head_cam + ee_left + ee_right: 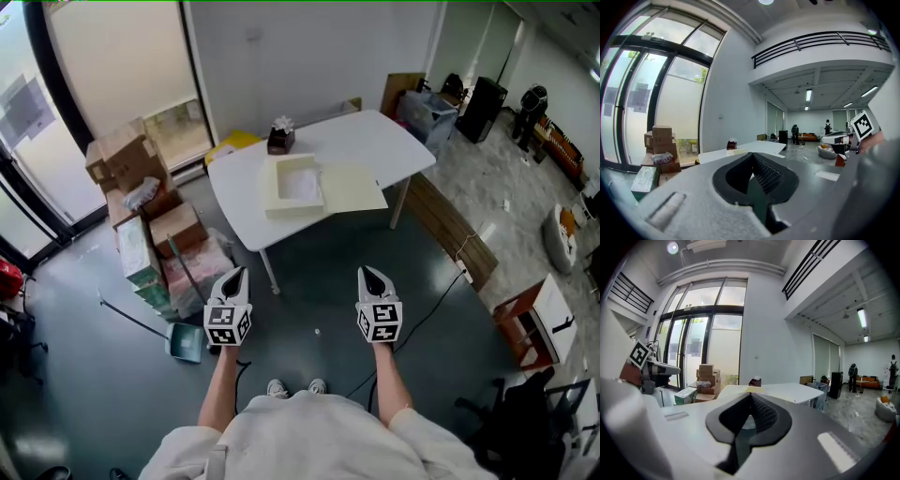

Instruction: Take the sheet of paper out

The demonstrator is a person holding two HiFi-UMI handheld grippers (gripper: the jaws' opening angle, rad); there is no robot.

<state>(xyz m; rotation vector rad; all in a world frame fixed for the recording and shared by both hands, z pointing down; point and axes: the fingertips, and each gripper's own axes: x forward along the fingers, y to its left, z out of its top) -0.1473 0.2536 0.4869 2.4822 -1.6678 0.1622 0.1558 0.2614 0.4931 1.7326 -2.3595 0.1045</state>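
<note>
Head view: you stand well back from the bench [375, 141], with both tools held out over the floor. The left tool [235, 273] and the right tool [367, 272] each come to a closed point. An open shallow box [274, 195] lies near the bench's front edge. The white layer inside it looks like the sheet of paper [302, 186], though from here you can't be sure. A cream flap [354, 187] lies flat against the box's right side.

Left gripper view: the jaws are pressed together at the tip with nothing between them. The bench is far ahead.

Right gripper view: these jaws are also pressed together and empty. The box is only a pale sliver on the bench, too small to show the sheet.

Expect the sheet to be light, limp and lying flat on the box floor, so it should be hard to get under and easy to crease. Take it by a free corner or edge with a gentle pinch. Your other tool will likely need to steady the box.
</note>
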